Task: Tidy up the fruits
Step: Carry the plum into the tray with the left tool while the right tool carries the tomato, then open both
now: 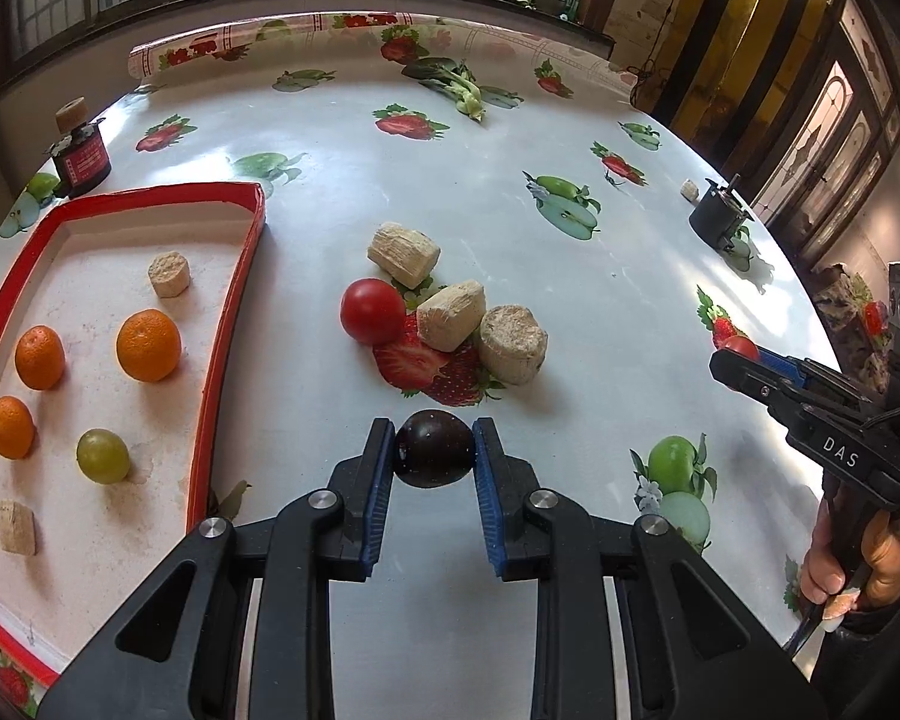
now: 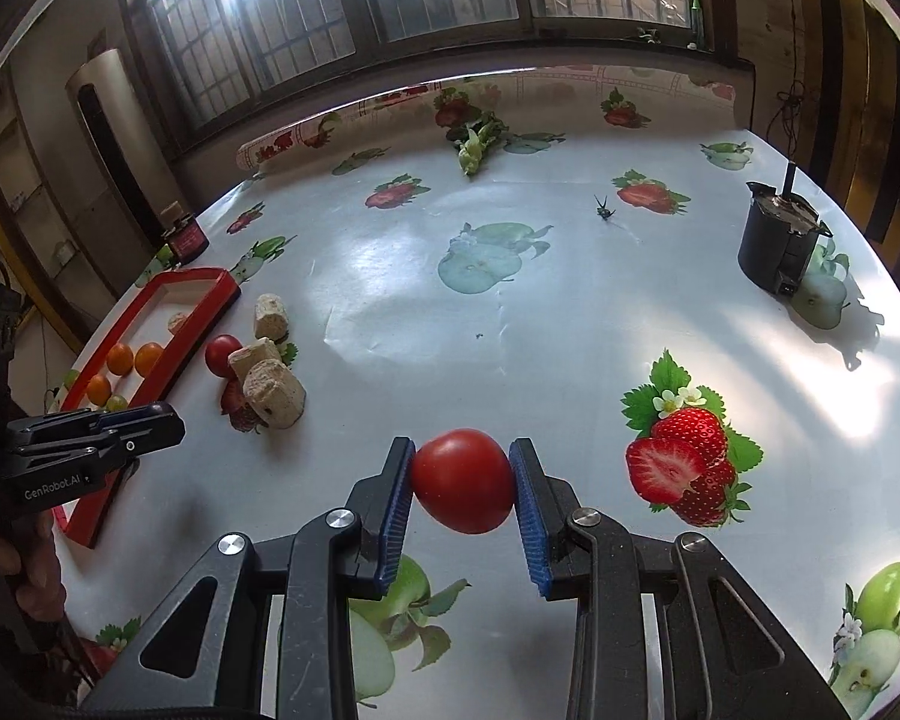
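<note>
Left claw (image 1: 433, 450) clenched on a dark plum (image 1: 433, 449), lifted just above the worktop (image 1: 570, 312), right of the red-rimmed tray (image 1: 222, 372). Right claw (image 2: 462, 480) clenched on a red tomato (image 2: 463, 480), also off the worktop. Tray holds three oranges (image 1: 148, 345), a green fruit (image 1: 102, 455) and two beige chunks. Another tomato (image 1: 372, 310) sits touching three beige chunks (image 1: 513, 344) mid-worktop.

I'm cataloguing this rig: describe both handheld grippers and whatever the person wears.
Both are black plastic two-finger tools with ribbed blue pads and round silver pivot bolts. The left gripper reads "GenRobot.AI" on its side, the right gripper "DAS". Each has a pistol-style handle. A dark sleeve shows at the right hand.
</note>
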### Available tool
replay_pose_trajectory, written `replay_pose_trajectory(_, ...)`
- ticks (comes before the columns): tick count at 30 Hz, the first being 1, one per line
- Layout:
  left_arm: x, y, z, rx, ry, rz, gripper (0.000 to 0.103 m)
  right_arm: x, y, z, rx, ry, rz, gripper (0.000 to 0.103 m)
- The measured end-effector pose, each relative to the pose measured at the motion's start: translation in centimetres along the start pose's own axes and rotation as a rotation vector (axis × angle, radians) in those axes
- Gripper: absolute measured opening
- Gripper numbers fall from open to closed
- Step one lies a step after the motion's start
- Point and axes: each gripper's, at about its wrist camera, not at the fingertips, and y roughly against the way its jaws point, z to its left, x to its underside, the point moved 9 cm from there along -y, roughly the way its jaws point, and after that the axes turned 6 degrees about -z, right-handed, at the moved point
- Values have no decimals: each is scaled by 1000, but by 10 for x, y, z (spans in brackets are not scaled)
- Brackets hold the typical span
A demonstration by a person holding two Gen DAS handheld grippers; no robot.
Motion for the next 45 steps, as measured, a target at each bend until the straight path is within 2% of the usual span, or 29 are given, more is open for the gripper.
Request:
replay_pose_trajectory(22,23,72,63,-90,84,-98,23,11,16,124,-166,144,-6,33)
replay_pose_trajectory(45,38,105,125,-166,169,-130,23,9,12,200,-267,236,-2,33)
